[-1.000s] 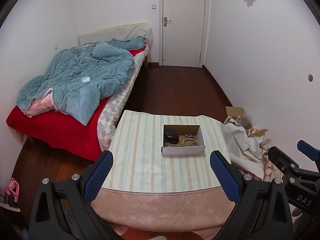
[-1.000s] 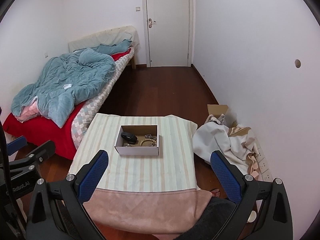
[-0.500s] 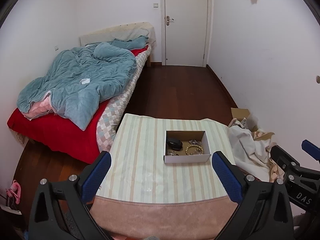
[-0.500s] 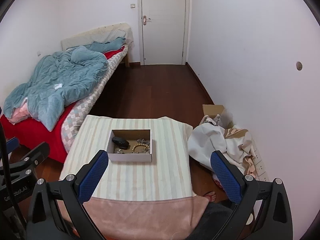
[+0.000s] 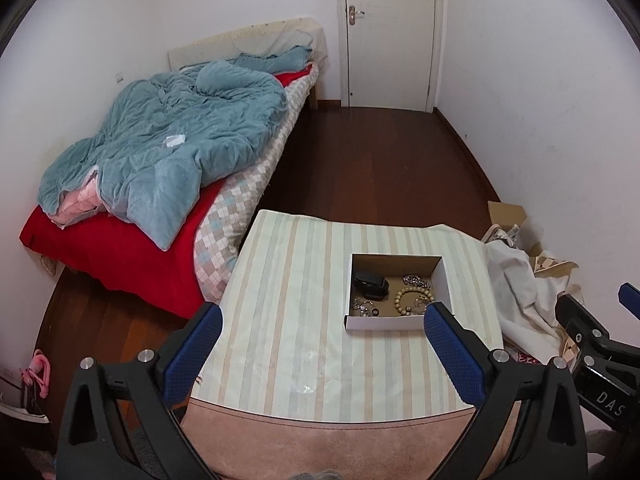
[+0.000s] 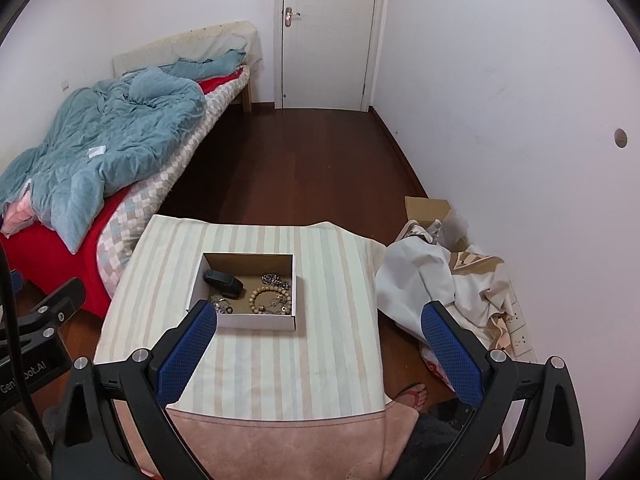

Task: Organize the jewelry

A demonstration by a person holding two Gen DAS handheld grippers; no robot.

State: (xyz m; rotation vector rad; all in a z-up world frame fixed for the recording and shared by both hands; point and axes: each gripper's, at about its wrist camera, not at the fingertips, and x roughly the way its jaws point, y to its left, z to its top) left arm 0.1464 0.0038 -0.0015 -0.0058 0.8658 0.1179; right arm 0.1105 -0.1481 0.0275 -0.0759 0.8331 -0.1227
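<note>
A shallow cardboard box point(image 5: 384, 323) point(image 6: 256, 323) stands on the striped table point(image 5: 288, 320) point(image 6: 320, 352). It holds a black case point(image 5: 371, 283) point(image 6: 222, 280), a wooden bead bracelet point(image 5: 412, 300) point(image 6: 269, 299) and silver jewelry pieces point(image 5: 363, 307) point(image 6: 276, 279). My left gripper point(image 5: 322, 350) is open and empty, held above the table's near part. My right gripper point(image 6: 318, 352) is open and empty, also above the near part, with the box beyond its left finger point(image 6: 186, 354).
A bed with a teal quilt point(image 5: 168, 152) and red sheet lies to the left. White cloth and cardboard point(image 6: 436, 276) are piled on the floor at the right by the wall. A closed door point(image 5: 390, 32) is at the back. A sandalled foot point(image 6: 414, 394) shows below the table.
Both grippers have moved nearer the table and box, which now look larger and lower in view. Both stay open and empty.
</note>
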